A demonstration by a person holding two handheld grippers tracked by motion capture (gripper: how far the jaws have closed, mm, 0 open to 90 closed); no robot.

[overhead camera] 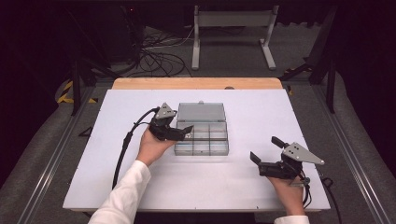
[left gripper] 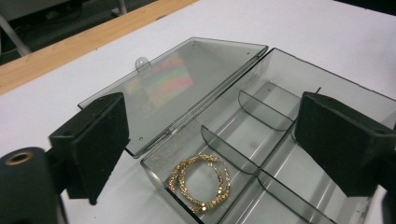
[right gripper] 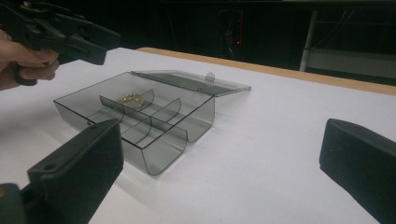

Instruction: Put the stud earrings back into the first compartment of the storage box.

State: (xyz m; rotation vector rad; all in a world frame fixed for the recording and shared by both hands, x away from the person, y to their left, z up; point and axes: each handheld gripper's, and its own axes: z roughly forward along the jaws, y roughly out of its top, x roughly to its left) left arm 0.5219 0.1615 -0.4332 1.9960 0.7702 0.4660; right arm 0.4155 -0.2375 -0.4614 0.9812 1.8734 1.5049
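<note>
One white tabletop (overhead camera: 243,186) (wood edge (overhead camera: 196,83)), dark room.

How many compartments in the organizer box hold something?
1. A gold beaded bracelet lies in a corner compartment of the organizer box, below the left hand-held gripper; the visible others look empty.

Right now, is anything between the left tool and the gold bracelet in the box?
Nothing visible. The left tool hangs open just above the box, whose lid lies folded back flat. The bracelet lies uncovered in a corner compartment, with only low dividers beside it.
</note>
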